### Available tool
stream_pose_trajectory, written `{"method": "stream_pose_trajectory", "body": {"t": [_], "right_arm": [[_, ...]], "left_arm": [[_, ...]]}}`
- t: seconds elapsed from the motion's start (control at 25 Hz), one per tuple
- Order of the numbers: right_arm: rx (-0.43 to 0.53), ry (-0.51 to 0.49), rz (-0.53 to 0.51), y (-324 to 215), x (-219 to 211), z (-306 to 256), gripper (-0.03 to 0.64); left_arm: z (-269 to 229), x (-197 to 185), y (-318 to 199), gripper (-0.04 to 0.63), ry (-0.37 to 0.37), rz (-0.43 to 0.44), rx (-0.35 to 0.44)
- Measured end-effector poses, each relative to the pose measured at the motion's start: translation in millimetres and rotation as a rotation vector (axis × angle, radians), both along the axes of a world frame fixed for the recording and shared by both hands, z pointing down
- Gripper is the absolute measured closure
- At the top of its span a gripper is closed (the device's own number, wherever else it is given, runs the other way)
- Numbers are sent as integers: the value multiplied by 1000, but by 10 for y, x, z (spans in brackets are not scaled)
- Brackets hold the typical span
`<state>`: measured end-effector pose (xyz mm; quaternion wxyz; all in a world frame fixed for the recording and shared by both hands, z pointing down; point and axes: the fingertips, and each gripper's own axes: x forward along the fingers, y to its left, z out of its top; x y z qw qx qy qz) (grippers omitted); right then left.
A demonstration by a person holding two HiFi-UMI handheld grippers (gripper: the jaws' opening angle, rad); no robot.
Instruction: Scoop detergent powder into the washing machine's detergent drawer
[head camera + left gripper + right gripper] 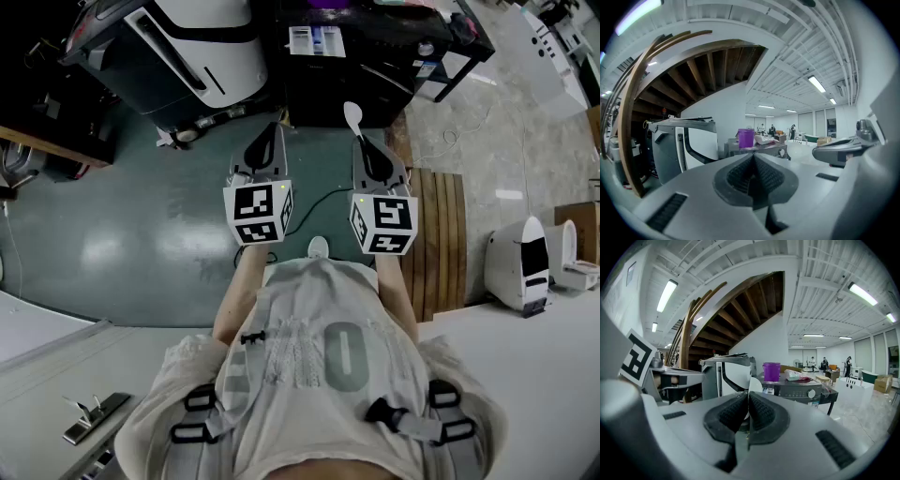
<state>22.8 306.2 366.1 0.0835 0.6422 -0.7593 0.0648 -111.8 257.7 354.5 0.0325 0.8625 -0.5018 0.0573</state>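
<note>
**Scoop in the right jaws, machine well ahead**

On the left, the left gripper (270, 133) is held out level. Its fingers are pressed together with nothing between them, as the left gripper view confirms (753, 157). Beyond and to the left of those fingertips stands a grey-and-white appliance (686, 145), well apart from them.

Straight past the tips sits a purple tub (746, 138), on top of the dark washing machine (366, 66). Which part of that machine is the detergent drawer can't be made out.

Over to the right, the right gripper (361, 141) runs alongside the left one. Its fingers are clamped on the handle of a white scoop (352, 116), and the bowl pokes out just beyond the fingertips (753, 383), pointing at the machine. The machine's dial panel (799, 391) lies ahead and slightly right of those fingers, still well apart.
</note>
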Motion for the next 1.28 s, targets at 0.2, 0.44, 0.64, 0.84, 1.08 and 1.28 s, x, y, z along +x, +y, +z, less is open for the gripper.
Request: {"method": "stream_pose_trajectory", "body": {"t": [0.2,0.44,0.64,0.84,1.08,1.28], "right_arm": [[-8,0,-18,-121,-18,34,606],[-24,-41,-26,-154,-21,123,606],[-34,-96,-2,-192,78,218,606],[-40,-111,-4,-266,94,280,606],[-3,-74,5,-636,218,167,606],[27,-47,27,-1084,389,37,606]], "left_arm": [[25,12,-129,575,-8,-5,-7],[83,-60,-159,575,-14,-28,-22],[124,-119,-148,575,-5,-51,-20],[152,-164,-261,575,5,-66,-15],[106,-53,-658,575,13,-56,1],[-2,183,-1118,575,27,-24,23]]}}
